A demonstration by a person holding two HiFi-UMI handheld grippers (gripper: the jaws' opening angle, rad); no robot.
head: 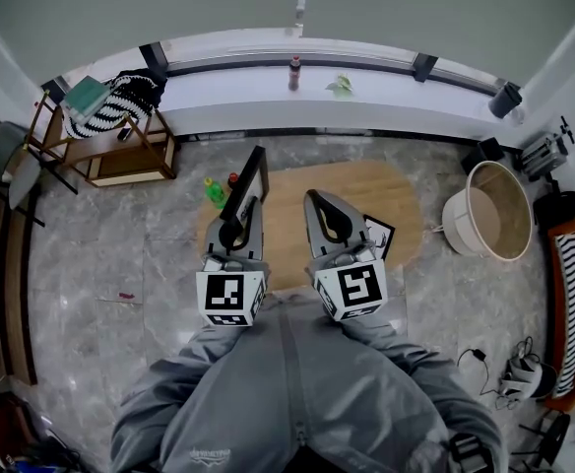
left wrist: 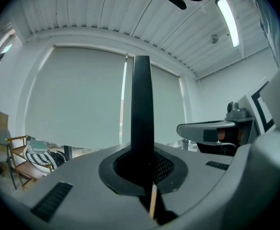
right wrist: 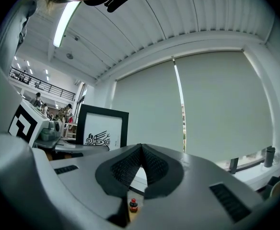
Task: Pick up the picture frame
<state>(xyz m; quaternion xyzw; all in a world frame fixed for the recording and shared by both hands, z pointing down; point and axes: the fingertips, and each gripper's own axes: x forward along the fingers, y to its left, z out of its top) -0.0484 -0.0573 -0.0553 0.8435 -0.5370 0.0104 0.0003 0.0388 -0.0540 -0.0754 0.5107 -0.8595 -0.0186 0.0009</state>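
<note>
Standing over the oval wooden bench [head: 366,185]. Holding the picture frame [head: 251,177] upright and off the bench top, at 12 o'clock from the left gripper [head: 245,210], jaws clenched on its lower edge. Right gripper [head: 315,203] at 3 o'clock, jaws pressed together on nothing. Looks already picked up; probably little left to do.

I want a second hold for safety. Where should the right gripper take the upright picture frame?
Probably its thin black border above the left gripper, coming level from the person's side: the picture frame stands upright, edge-on that way. The right gripper is shut; open it first.
</note>
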